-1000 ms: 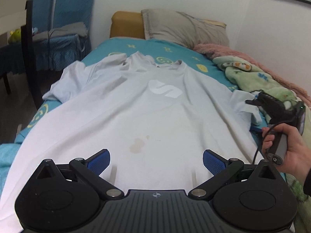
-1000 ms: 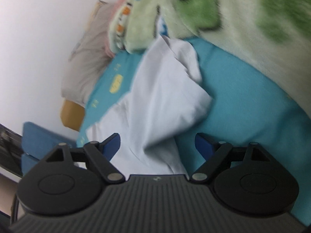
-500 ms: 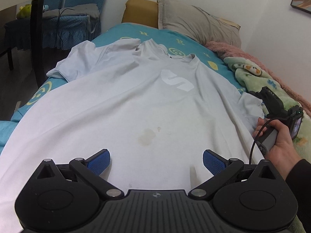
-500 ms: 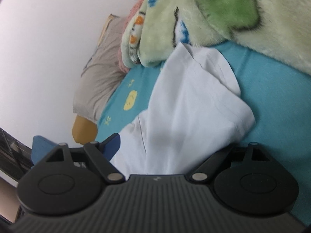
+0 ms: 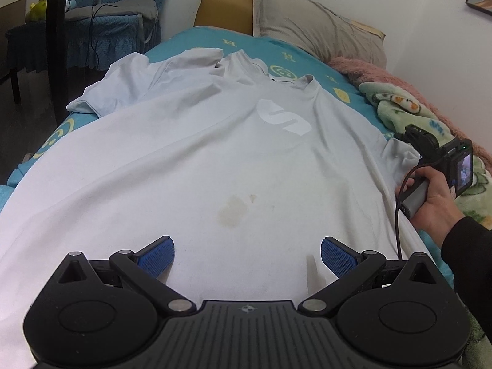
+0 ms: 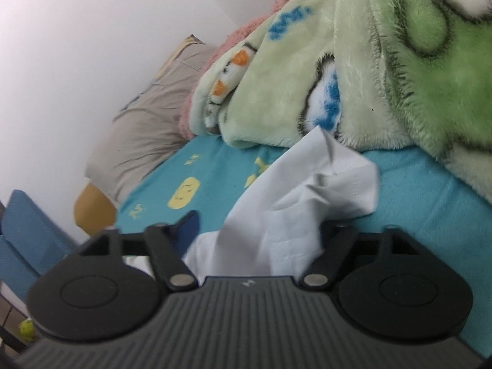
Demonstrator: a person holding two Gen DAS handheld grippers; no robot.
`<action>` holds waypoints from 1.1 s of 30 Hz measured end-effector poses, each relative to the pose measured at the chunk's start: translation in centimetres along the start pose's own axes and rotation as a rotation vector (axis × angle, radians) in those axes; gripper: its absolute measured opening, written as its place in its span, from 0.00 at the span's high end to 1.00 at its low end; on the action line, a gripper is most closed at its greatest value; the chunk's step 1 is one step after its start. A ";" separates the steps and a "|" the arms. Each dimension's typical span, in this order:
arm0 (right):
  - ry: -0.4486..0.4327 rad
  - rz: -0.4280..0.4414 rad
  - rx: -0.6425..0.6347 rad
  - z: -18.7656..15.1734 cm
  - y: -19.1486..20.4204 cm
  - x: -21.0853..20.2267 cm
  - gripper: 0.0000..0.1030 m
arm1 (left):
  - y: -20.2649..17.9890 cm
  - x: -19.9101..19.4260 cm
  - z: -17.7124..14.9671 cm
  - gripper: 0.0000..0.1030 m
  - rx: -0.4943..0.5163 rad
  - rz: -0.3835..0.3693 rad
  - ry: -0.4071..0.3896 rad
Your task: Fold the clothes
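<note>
A white T-shirt (image 5: 215,153) with a pale chest logo (image 5: 284,117) and a brownish stain (image 5: 232,212) lies face up along the bed. My left gripper (image 5: 247,256) hovers open over its lower part, with nothing between the blue pads. At the shirt's right side a person's hand (image 5: 436,196) holds the other tool. In the right wrist view my right gripper (image 6: 256,230) is closing around the right sleeve (image 6: 307,196). The cloth bunches between the fingers, which still stand apart. The right pad is hidden behind the cloth.
A green fleece blanket (image 6: 399,61) is heaped along the bed's right side, just past the sleeve, over a pink one (image 5: 369,70). A grey pillow (image 5: 313,27) lies at the head. The teal sheet (image 5: 196,40) shows around the shirt. A draped chair (image 5: 107,30) stands left of the bed.
My right gripper has pushed forward over the right sleeve and its jaws have narrowed, and the sleeve has crumpled between them. The left gripper's view has drifted slightly over the shirt.
</note>
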State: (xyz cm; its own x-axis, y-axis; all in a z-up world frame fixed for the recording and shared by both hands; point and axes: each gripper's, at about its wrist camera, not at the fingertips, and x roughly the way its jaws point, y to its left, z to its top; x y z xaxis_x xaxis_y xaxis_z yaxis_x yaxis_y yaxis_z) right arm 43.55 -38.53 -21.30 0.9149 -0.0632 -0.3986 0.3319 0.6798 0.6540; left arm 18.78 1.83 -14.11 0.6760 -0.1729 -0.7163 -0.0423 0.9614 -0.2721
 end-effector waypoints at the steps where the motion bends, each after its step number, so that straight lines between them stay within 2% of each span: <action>1: 0.014 -0.026 0.003 0.2 -0.2 0.3 0.81 | 0.1 -0.1 0.1 0.00 -0.005 -0.003 -0.002; 2: 0.029 -0.054 0.005 0.4 -0.3 0.5 0.89 | 0.1 -0.3 0.2 0.00 -0.009 -0.006 -0.005; 5: 0.013 -0.068 -0.066 1.4 0.6 -0.2 0.91 | 0.3 -0.7 0.4 0.00 -0.024 -0.016 -0.012; 9: -0.021 -0.084 -0.199 3.5 4.3 -2.1 0.92 | 0.4 -1.8 1.1 0.00 -0.012 -0.009 -0.036; 14: -0.060 -0.168 -0.506 4.0 12.4 -4.6 0.92 | 1.8 -4.4 2.4 0.00 -0.054 0.034 -0.102; 18: -0.113 -0.169 -0.661 2.2 18.4 -6.9 0.92 | 4.0 -7.1 4.2 0.00 -0.094 0.047 -0.161; 22: -0.119 -0.133 -0.830 -2.2 24.2 -7.9 0.93 | 7.1 -9.2 5.3 0.00 -0.130 0.126 -0.211; 26: -0.053 -0.089 -0.971 -9.6 28.9 -6.1 0.93 | 10.1 -9.8 6.0 0.00 -0.166 0.175 -0.232; 31: 0.048 -0.025 -1.123 -19.7 31.2 -2.8 0.93 | 12.7 -8.5 6.3 0.00 -0.211 0.182 -0.200; 33: 0.099 -0.029 -1.137 -22.0 31.0 -1.5 0.93 | 13.0 -7.5 6.2 0.00 -0.203 0.190 -0.180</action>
State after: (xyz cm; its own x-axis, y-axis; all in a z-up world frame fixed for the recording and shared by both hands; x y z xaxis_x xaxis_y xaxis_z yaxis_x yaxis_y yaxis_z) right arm 47.46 -1.33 -14.57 0.8716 -0.0660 -0.4858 -0.0937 0.9502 -0.2973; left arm 17.71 16.90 -8.32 0.7607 0.0633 -0.6460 -0.3134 0.9074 -0.2801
